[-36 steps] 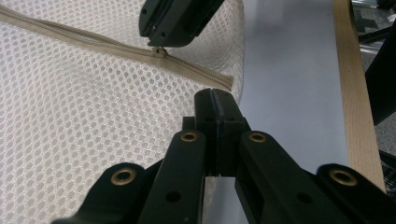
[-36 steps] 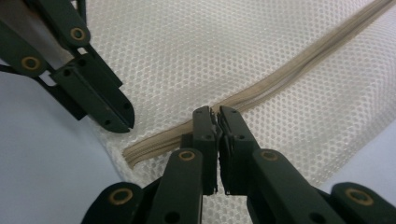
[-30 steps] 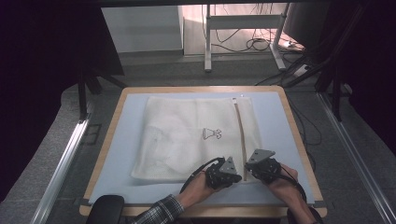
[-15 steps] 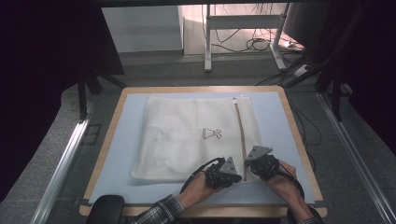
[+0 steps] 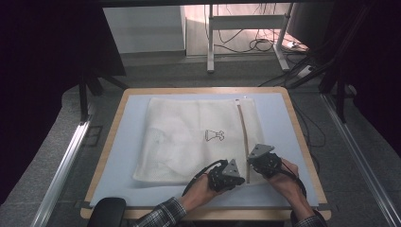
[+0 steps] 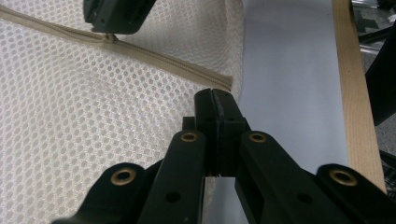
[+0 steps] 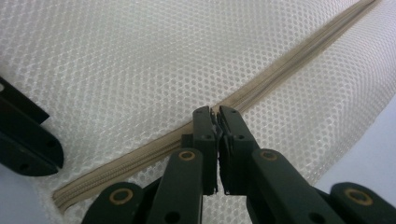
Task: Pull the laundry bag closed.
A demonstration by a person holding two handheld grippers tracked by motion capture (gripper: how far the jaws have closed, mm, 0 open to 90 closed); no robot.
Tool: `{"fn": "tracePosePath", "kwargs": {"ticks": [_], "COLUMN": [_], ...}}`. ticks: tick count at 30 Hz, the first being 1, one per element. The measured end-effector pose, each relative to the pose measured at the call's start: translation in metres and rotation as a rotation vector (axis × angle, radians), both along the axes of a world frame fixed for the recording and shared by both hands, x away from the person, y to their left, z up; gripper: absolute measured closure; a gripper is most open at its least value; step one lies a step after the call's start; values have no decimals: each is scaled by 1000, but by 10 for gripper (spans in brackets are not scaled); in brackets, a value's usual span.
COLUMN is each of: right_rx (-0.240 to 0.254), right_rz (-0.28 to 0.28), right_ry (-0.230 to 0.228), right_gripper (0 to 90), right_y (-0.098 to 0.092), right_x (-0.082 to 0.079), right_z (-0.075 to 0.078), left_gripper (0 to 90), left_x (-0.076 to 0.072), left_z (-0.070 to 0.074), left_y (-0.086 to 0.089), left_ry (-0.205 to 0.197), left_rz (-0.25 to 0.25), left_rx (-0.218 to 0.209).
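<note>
from the high view, your table (image 5: 113, 142) has a pale wood edge and a light blue-grey top, and it stands on grey carpet. past the far edge you can see a white frame stand (image 5: 246, 33) with a tangle of cables (image 5: 255, 45) on a pinkish floor, and metal rails (image 5: 61, 165) run along both sides of the table. a white mesh bag (image 5: 189, 137) lies flat in the middle of the top, with a small black printed mark (image 5: 214, 135) on it and a beige zipper (image 5: 243, 137) running from its far edge to its near edge on the right. your left gripper (image 5: 226, 174) and right gripper (image 5: 262, 161) sit close together at the bag's near right corner, one on each side of the zipper.

in the left gripper view, your left gripper (image 6: 215, 100) has its jaws pressed together at the bag's (image 6: 93, 116) edge near the end of the zipper (image 6: 163, 58); you cannot tell if mesh is caught between them. the other gripper (image 6: 116, 16) sits on the zipper farther along. the blue-grey top and wood rim (image 6: 355, 88) lie to the right.

in the right gripper view, your right gripper (image 7: 215, 114) is pinched closed right on the zipper (image 7: 289, 63), apparently on its small pull. mesh (image 7: 140, 60) lies all around, with a strip of tabletop (image 7: 369, 154) at the lower right.
</note>
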State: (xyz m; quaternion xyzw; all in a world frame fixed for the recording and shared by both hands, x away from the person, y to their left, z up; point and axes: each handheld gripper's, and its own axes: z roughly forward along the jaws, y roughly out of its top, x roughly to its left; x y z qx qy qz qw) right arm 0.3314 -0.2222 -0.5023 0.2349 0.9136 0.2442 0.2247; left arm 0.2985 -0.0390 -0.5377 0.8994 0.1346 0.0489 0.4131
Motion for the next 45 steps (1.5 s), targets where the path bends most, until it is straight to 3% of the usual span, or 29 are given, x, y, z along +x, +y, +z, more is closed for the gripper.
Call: {"fn": "tracePosePath", "kwargs": {"ticks": [28,45], "right_rx": [-33,-39], "right_rz": [-14,-18], "right_ry": [-50,-54], "right_gripper": [854,855], "right_y": [3,5], "right_x": [26,40], "right_z": [1,1], "left_gripper": [899,899], "left_x": [-1,-1], "left_z": [0,-1], "left_y": [0,-1], "left_ry": [12,5], "left_rz": [8,7], "left_rx": [-11,-10]}}
